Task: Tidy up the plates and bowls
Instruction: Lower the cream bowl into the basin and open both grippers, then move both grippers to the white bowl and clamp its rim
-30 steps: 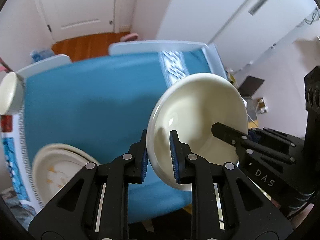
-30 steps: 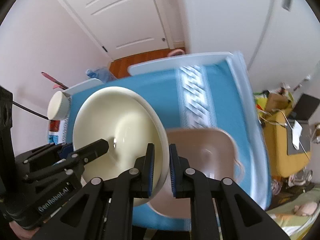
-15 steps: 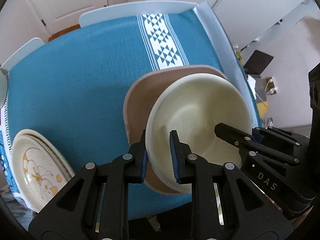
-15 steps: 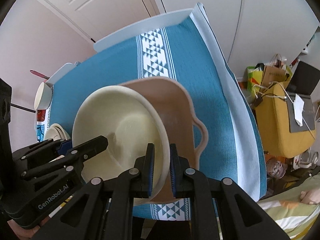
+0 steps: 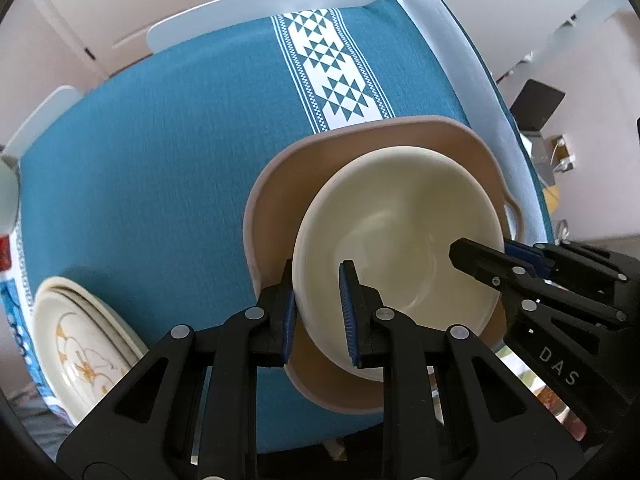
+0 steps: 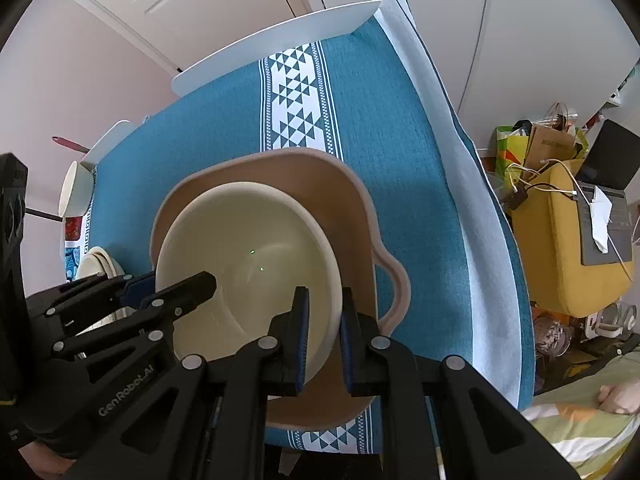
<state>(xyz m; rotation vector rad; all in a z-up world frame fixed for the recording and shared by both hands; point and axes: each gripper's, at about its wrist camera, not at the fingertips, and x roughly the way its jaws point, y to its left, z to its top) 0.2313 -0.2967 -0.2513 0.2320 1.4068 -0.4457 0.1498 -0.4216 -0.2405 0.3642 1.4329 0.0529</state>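
A cream bowl [image 5: 404, 240] [image 6: 256, 256] is held from both sides just above or inside a wide tan dish with a side handle [image 5: 280, 184] [image 6: 352, 200]; whether it rests on the dish I cannot tell. My left gripper [image 5: 318, 304] is shut on the bowl's left rim. On the opposite rim my right gripper [image 6: 323, 326] is shut too. Each gripper shows in the other's view, the right [image 5: 500, 264] and the left [image 6: 172, 292]. The dish sits on a teal tablecloth [image 5: 160, 168].
A stack of patterned plates [image 5: 80, 344] [image 6: 98, 260] lies at the table's near left. A white cup [image 6: 74, 194] stands at the far left edge. Right of the table are a yellow seat with a laptop [image 6: 580, 232] and bags [image 6: 536, 144].
Both grippers came down with the cream bowl, from above the bare cloth to over and into the tan dish. The views now look more steeply down on the table.
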